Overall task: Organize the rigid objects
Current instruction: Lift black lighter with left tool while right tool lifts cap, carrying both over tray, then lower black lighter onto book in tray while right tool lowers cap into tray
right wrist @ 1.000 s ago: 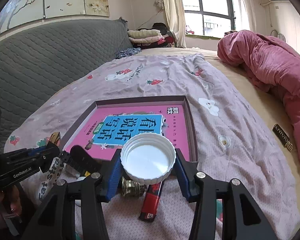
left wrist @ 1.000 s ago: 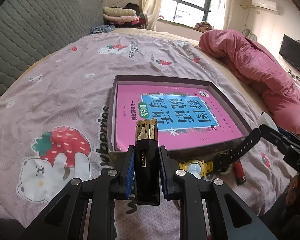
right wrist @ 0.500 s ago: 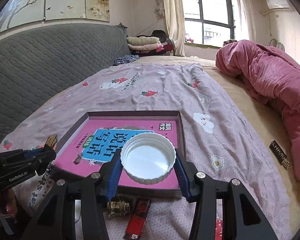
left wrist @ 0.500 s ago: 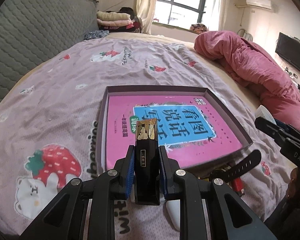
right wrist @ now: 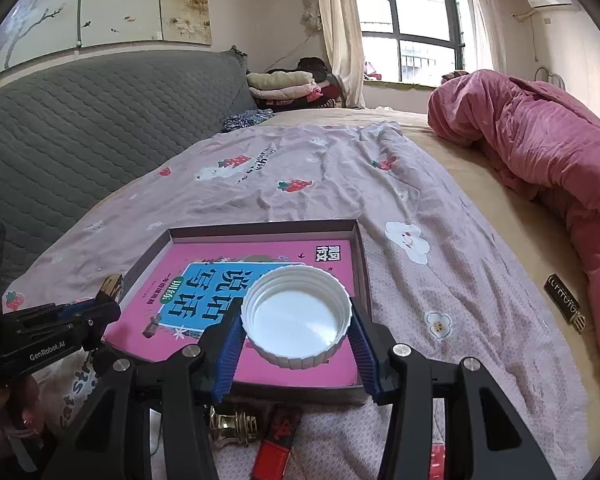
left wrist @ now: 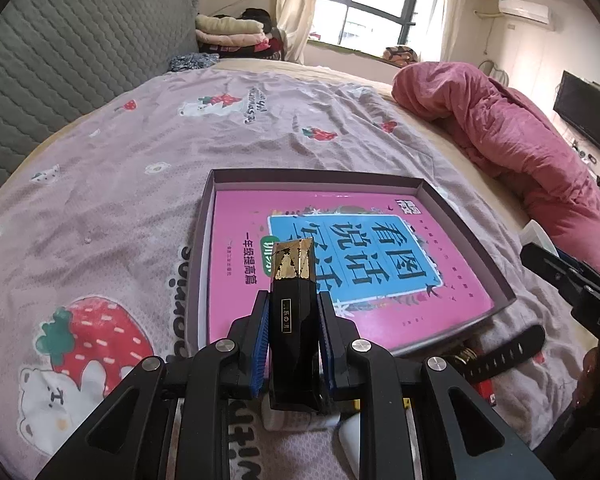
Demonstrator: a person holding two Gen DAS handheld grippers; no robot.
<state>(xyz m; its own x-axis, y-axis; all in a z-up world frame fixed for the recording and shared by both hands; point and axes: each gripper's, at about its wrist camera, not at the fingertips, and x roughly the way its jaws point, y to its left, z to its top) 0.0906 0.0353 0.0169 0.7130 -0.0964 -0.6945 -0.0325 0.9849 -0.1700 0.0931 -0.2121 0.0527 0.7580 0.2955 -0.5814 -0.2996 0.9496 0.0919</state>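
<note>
A shallow tray (left wrist: 466,226) holding a pink book (left wrist: 236,280) is lying on the bedspread. The right gripper (right wrist: 296,344) is clamping a white lid (right wrist: 296,318) over the tray's near edge, while the left gripper (left wrist: 292,344) is pinching a black-and-gold tube (left wrist: 294,316) narrowly above the near-left corner.

Open path above the pink book (left wrist: 340,280) inside the shallow box (left wrist: 204,248); watch strap (left wrist: 504,354) and lighter (right wrist: 276,440) crowd its near wall.

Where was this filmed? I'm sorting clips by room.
Most likely a home bedroom: a bed under a strawberry-print sheet, a padded headboard, a pink quilt, and folded clothes by the window.
</note>
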